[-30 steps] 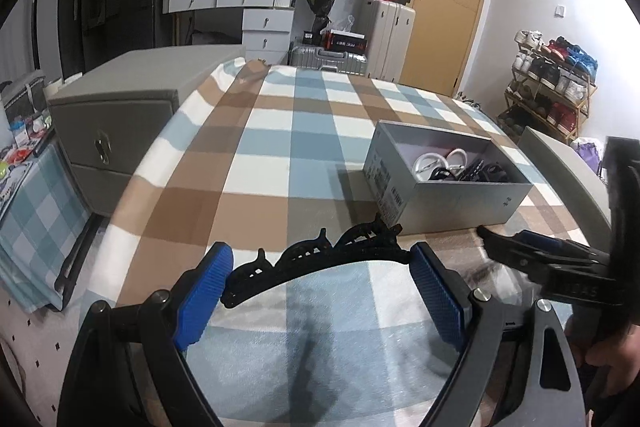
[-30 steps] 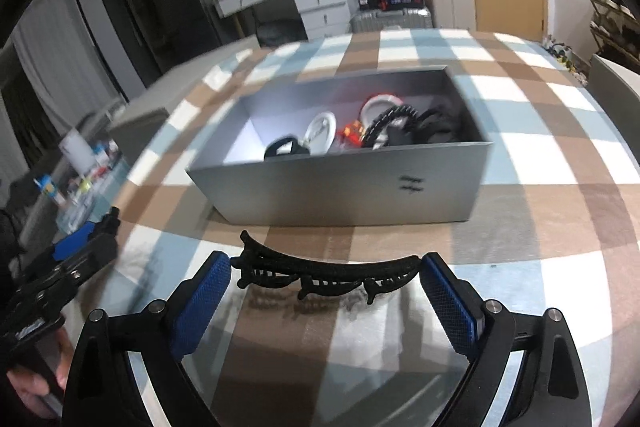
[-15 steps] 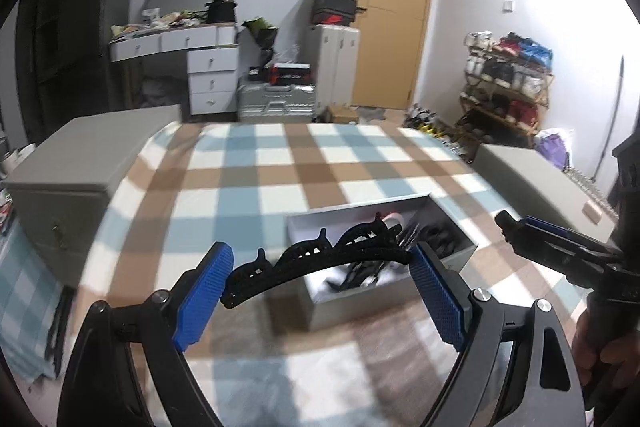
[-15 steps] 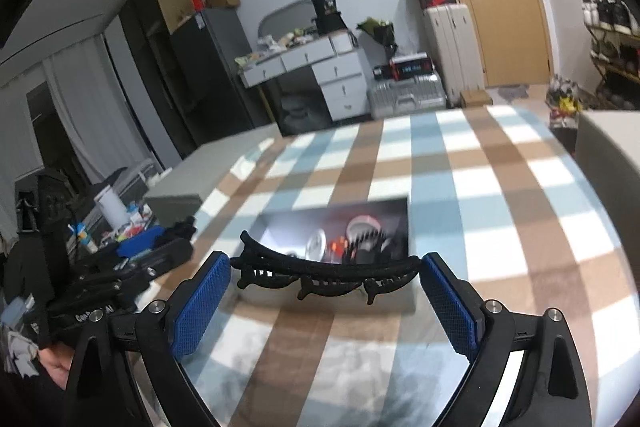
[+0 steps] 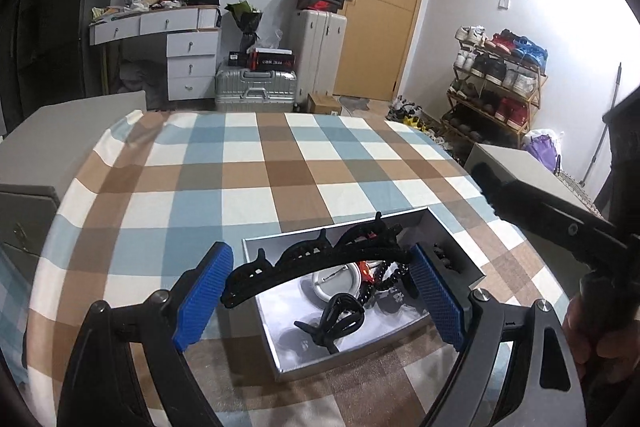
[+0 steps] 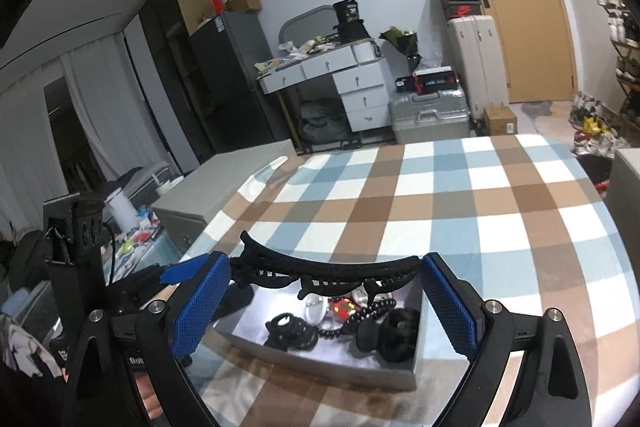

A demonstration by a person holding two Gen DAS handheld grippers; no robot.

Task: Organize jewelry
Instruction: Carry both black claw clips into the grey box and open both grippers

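Black plastic, toothed and openwork, spans the blue pads (image 5: pixel 204 297) of the left gripper (image 5: pixel 320 291): a long curved hair clip (image 5: pixel 316 263), pinched end to end, its arch bowing away from the palm. The right gripper (image 6: pixel 326 303) carries a second long hair clip (image 6: pixel 324 273) the same way, each tip pressed against a pad, so both sets of fingers stand wide yet are closed on their loads.

Such clips look light and fairly stiff, but the thin teeth and lattice could snap under a hard squeeze, and a grip on the two smooth tips alone may let the piece spring out sideways. Holding nearer the thick spine would probably be surer.

Just beyond and below the fingertips of both grippers sits the grey box (image 5: pixel 456 247) on the checked tablecloth (image 5: pixel 248 187). Inside it lie a black claw clip (image 5: pixel 332 323), a coiled hair tie (image 5: pixel 384 279), a white round piece (image 5: pixel 336 279) and something small and red (image 6: pixel 342 307). These are loose, small things, likely to tangle. The far half of the cloth, past the box, carries nothing. Letting the clips go over the open box seems the likely next call.
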